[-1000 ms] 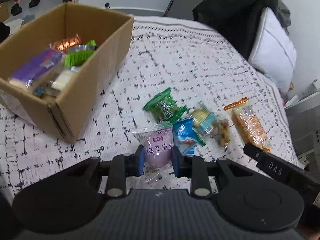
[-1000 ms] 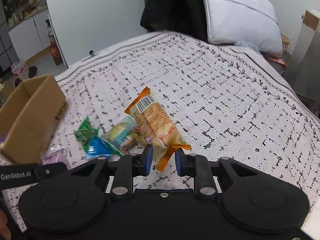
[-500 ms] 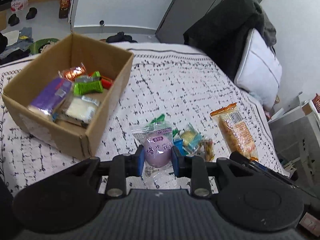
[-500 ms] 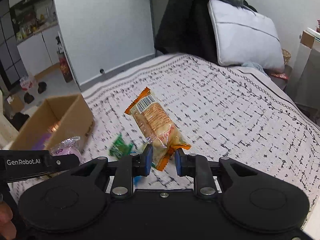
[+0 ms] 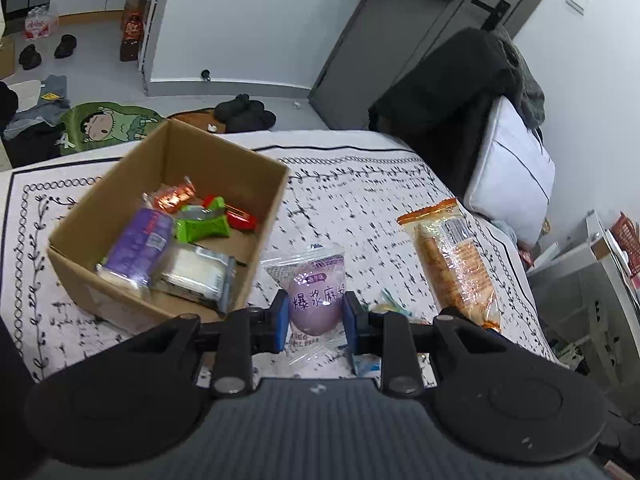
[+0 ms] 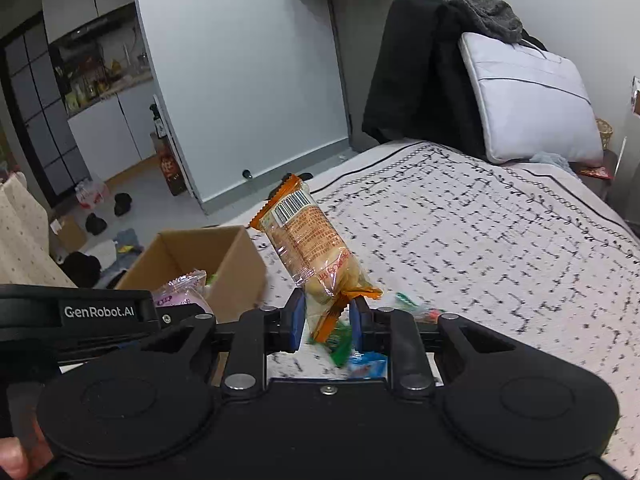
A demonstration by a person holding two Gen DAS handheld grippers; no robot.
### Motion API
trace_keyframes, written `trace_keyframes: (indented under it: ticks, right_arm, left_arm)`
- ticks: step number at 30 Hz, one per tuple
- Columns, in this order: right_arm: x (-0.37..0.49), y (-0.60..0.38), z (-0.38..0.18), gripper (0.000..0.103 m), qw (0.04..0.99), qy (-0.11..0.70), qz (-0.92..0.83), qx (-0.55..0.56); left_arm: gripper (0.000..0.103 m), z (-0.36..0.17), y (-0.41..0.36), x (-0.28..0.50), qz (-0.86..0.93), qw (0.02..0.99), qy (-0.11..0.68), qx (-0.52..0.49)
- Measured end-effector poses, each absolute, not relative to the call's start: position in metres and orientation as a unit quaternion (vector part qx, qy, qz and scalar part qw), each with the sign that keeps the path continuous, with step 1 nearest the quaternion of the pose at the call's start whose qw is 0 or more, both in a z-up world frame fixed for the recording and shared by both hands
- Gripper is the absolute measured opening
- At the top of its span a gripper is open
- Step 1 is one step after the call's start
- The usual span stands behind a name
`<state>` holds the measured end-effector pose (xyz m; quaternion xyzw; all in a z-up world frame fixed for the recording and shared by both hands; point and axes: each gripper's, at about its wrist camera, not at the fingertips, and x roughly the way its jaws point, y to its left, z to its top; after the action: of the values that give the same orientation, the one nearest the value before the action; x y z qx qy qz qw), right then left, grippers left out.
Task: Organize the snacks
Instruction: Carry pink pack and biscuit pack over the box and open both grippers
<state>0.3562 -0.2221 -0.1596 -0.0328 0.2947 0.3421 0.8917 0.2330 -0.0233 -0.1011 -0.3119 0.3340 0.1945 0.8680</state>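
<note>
Bed (image 5: 400, 200): patterned cover is carrying my cardboard box (image 5: 264, 216).
Left tongs (image 5: 315, 316): I am pinching the purple packet (image 5: 316, 300) beside the box.
Right tongs (image 6: 326, 320): I am gripping the orange packet (image 6: 308, 248), lifted.

Purple snack packet (image 5: 315, 294) and orange-edged cracker pack (image 6: 310, 250) hang lifted beside the half-filled cardboard box (image 5: 260, 240).

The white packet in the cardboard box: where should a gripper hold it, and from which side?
Probably from above, across the narrow width of the white packet. It lies flat against the near wall of the cardboard box, with the purple packet alongside, so a side approach is blocked.
</note>
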Motion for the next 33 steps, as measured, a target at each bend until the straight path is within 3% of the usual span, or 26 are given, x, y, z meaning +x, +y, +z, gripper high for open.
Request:
trace_keyframes:
  ticks: [33]
  right_arm:
    - [0.329,-0.097,-0.194,0.023,0.849,0.349,0.396,-0.023]
  left_arm:
    - [0.027,-0.122,0.134,0.220,0.196,0.842,0.342,-0.369]
